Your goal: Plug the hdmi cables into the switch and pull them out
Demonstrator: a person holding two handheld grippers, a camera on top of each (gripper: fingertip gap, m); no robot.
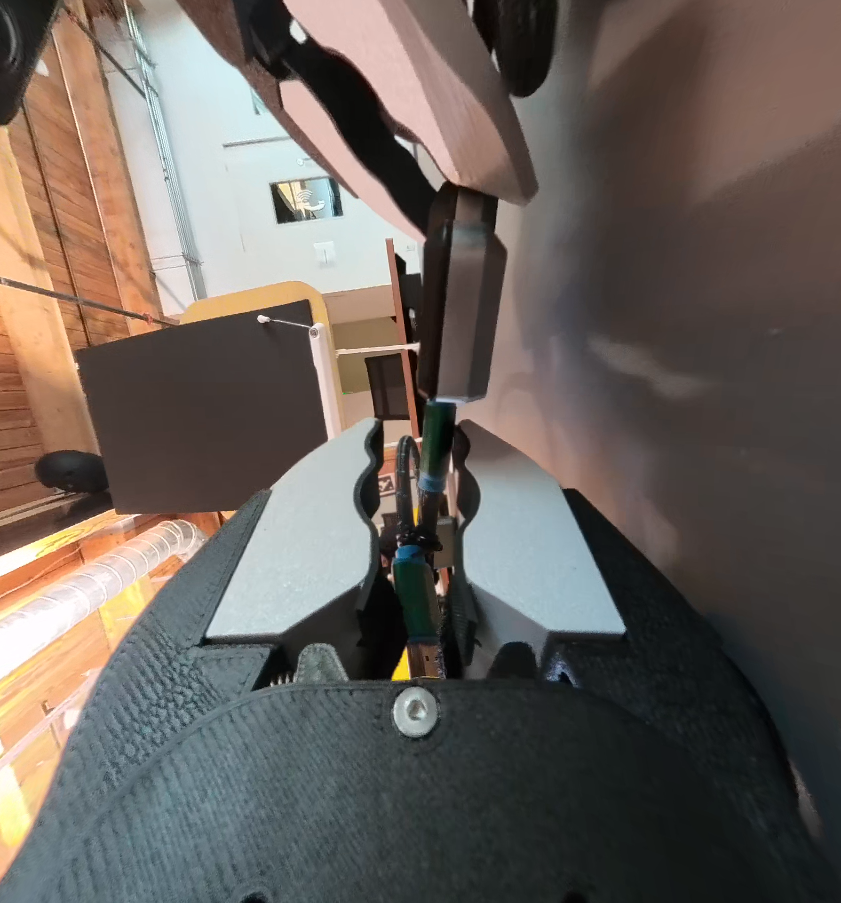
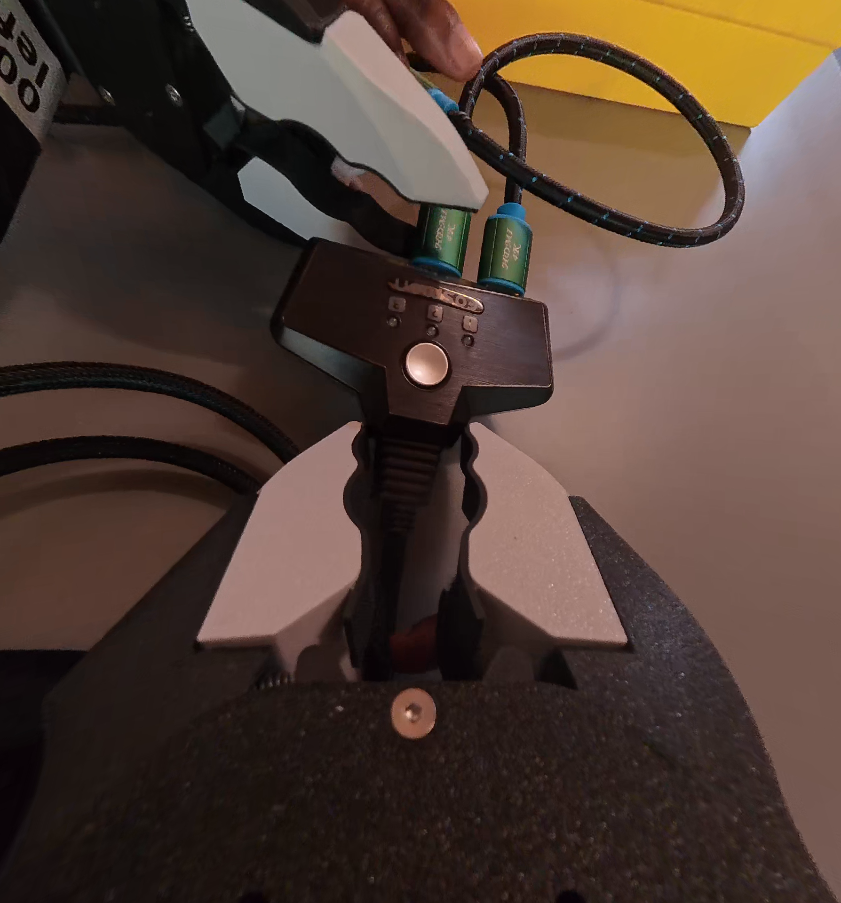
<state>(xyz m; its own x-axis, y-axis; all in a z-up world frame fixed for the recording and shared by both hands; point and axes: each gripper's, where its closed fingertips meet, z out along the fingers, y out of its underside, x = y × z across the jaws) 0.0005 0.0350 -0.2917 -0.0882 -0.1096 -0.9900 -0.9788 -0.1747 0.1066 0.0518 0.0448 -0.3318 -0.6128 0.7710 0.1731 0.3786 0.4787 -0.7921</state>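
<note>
In the right wrist view a black HDMI switch [image 2: 487, 361] lies on the grey table, with two green HDMI plugs in its far edge, the left plug [image 2: 440, 239] and the right plug [image 2: 504, 254]. My right gripper [image 2: 411, 432] is shut on the switch's ribbed cable tail [image 2: 409, 459]. My left gripper [image 2: 438, 200] comes in from the top left, its tips over the back of the left plug. In the left wrist view the left gripper [image 1: 418, 432] stands narrowly apart around that plug [image 1: 437, 435], with a slit showing beside it. The switch [image 1: 462, 312] is edge-on. A loose green plug [image 1: 416, 601] lies nearer.
A braided cable loop [image 2: 702, 195] arcs right of the plugs. Thick black cables [image 2: 115, 386] run along the table at the left. A yellow surface [image 2: 604, 63] lies beyond, and a hand [image 2: 433, 39] shows at the top. The right gripper [image 1: 462, 195] fills the upper left wrist view.
</note>
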